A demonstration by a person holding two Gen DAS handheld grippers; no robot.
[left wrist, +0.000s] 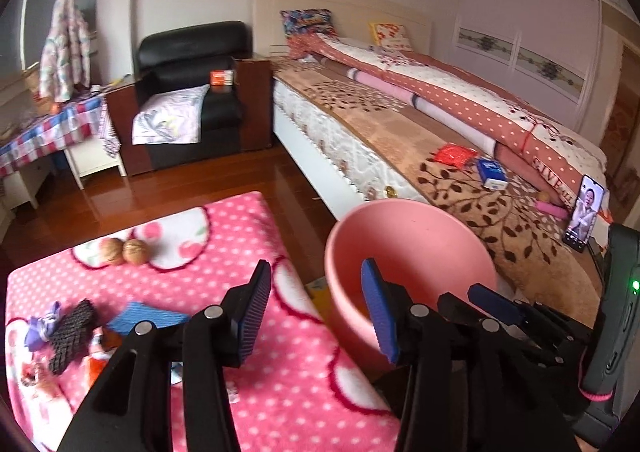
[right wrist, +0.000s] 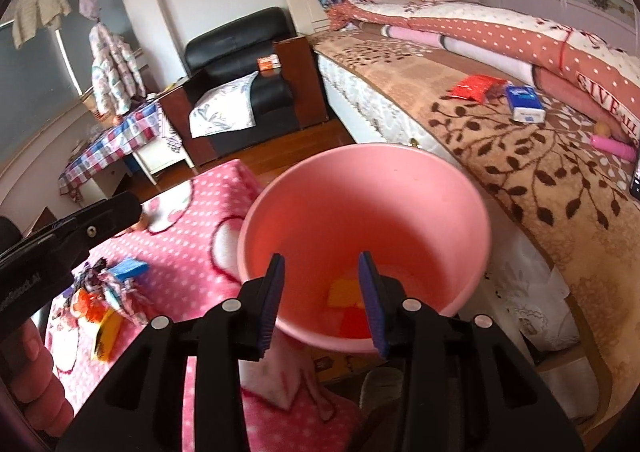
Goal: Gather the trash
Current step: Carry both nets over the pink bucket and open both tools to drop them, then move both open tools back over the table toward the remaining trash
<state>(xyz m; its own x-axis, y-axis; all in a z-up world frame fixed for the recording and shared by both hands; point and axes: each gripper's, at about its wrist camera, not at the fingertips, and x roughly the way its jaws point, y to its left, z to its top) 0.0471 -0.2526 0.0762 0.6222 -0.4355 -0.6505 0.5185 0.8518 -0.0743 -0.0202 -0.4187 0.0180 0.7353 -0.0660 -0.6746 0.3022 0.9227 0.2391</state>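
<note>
Hovering at lower centre, right gripper (right wrist: pixel 322 302) sits over the pink bin (right wrist: pixel 400 192), fingers apart, empty; yellow and red scraps (right wrist: pixel 348 306) lie inside; left gripper (left wrist: pixel 316 314) also spread, empty; remaining trash pile (left wrist: pixel 76 328) lower left on pink blanket (left wrist: pixel 280 392); approach it low, pinch one piece squarely.

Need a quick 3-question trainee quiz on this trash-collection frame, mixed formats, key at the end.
1. True or false: the right tongs grip a wrapper.
2. Where do the two walnuts lie? A) in the pink bin B) on the pink dotted blanket C) on the bed
3. Fill in: the bin already holds yellow and ____ scraps.

Key: 1 false, both the right and the left tongs are open and empty; 2 B; 3 red.
</note>
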